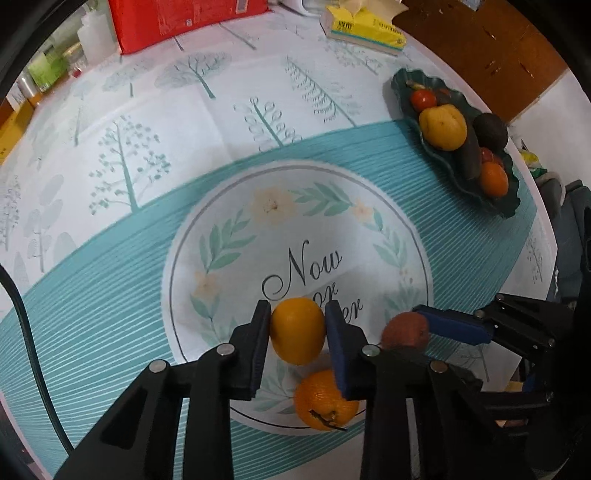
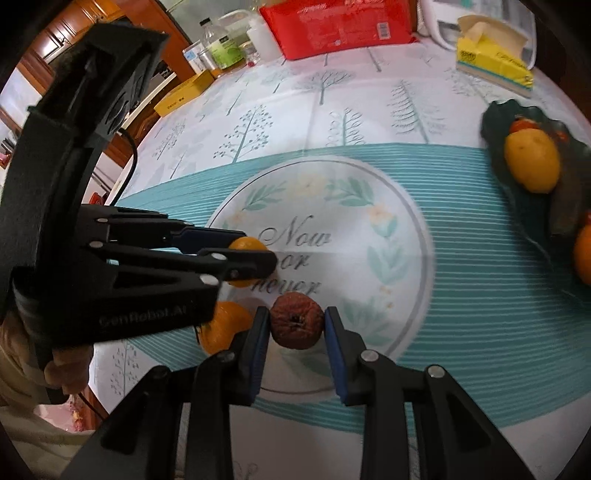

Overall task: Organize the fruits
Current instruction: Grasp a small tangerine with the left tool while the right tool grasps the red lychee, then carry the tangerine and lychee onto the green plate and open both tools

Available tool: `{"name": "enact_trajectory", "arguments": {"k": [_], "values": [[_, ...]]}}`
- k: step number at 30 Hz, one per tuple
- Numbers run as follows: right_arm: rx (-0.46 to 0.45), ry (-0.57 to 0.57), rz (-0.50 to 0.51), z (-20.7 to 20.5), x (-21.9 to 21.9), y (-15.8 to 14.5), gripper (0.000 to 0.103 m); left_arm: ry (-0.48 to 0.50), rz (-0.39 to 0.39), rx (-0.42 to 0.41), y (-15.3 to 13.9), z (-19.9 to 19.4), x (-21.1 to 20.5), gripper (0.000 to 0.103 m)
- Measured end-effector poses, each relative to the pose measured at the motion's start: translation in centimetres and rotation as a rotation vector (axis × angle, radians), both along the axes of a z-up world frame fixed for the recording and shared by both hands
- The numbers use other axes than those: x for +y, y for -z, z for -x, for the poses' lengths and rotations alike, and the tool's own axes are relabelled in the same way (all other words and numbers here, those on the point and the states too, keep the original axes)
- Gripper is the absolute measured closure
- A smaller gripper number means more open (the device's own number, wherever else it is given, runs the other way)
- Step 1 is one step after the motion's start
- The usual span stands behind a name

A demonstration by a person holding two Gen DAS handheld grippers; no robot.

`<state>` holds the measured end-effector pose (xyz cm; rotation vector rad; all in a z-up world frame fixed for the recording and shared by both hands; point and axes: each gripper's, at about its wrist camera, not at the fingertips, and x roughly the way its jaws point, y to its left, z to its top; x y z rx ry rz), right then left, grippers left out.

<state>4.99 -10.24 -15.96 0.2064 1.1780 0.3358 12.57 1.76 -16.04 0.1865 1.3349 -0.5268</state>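
My left gripper (image 1: 297, 325) is shut on a smooth yellow-orange fruit (image 1: 297, 330), its pads pressing both sides. The same left gripper (image 2: 255, 256) shows from the side in the right wrist view, with the yellow-orange fruit (image 2: 245, 245) between its fingers. Just below it on the cloth lies a loose orange (image 1: 325, 400) with a stem. My right gripper (image 2: 297, 325) is shut on a wrinkled brown fruit (image 2: 297, 325); in the left wrist view that brown fruit (image 1: 404, 330) sits against the blue pad. A dark green leaf-shaped plate (image 1: 511, 201) at the right holds several fruits.
A patterned tablecloth (image 1: 147, 184) covers the table. A red package (image 1: 184, 18), a yellow tissue box (image 1: 364, 31) and bottles (image 2: 221, 48) stand along the far edge. A black cable (image 1: 33, 350) runs at the left. A person's hand (image 2: 62, 373) grips the left tool.
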Motion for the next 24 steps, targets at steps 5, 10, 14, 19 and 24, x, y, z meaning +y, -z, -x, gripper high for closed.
{"name": "enact_trajectory", "arguments": {"k": [5, 10, 14, 19, 24], "values": [[-0.016, 0.056, 0.006, 1.0, -2.3, -0.7, 0.073, 0.014, -0.004, -0.078, -2.9, 1.1, -0.8, 0.075], [-0.062, 0.107, -0.002, 2.0, -5.0, -2.3, 0.073, 0.046, 0.021, -0.159, -6.8, 2.8, -3.1, 0.075], [-0.099, 0.149, -0.004, 2.7, -7.8, -4.3, 0.073, 0.077, 0.037, -0.215, -9.3, 4.1, -6.5, 0.075], [-0.147, 0.197, 0.005, 3.0, -12.2, -7.5, 0.073, 0.091, 0.051, -0.267, -11.6, 4.7, -11.3, 0.075], [-0.190, 0.206, 0.059, 2.4, -16.9, -11.1, 0.073, 0.071, 0.075, -0.299, -13.3, 4.7, -15.9, 0.075]]}}
